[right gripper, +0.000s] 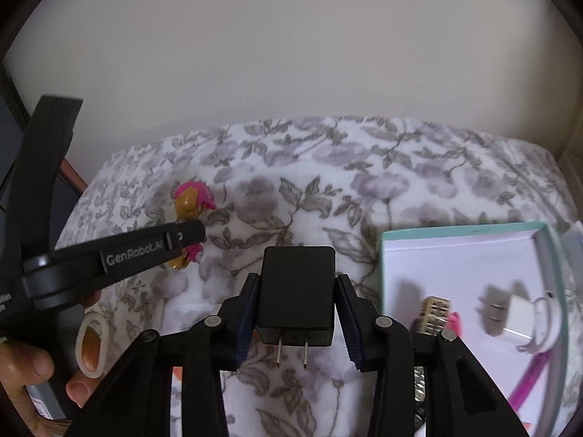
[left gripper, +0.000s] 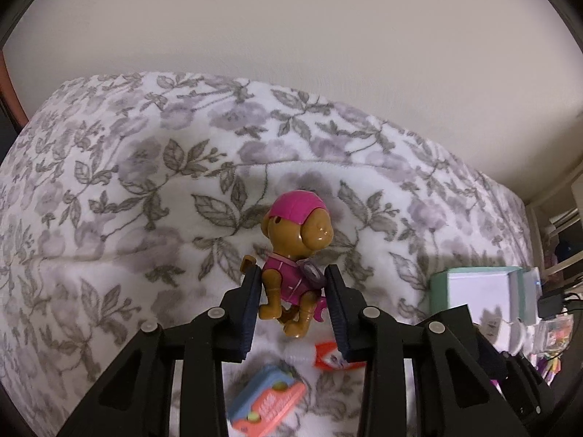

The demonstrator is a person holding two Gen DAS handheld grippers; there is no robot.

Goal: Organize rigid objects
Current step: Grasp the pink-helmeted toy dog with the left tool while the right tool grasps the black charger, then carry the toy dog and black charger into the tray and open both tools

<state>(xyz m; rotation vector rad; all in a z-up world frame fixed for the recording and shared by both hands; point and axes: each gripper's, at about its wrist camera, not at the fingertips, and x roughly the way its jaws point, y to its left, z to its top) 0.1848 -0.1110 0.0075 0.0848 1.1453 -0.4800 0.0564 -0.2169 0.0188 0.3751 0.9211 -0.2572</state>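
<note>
My left gripper point(left gripper: 293, 284) pinches the toy dog point(left gripper: 297, 255) at the torso, above the floral blanket point(left gripper: 145, 182); its long axis runs upright, head away from the camera. My right gripper point(right gripper: 297, 306) clamps the black charger point(right gripper: 297, 291), prongs toward the camera. The teal box point(right gripper: 473, 255) holds a white charger point(right gripper: 517, 320) and a small block point(right gripper: 435, 315).

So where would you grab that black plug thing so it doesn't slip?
Across its two flat side walls, probably as the right tongs hold it now. The black charger is a smooth block; its prongs stick out one end, so come from that end and keep the pads off them.
</note>
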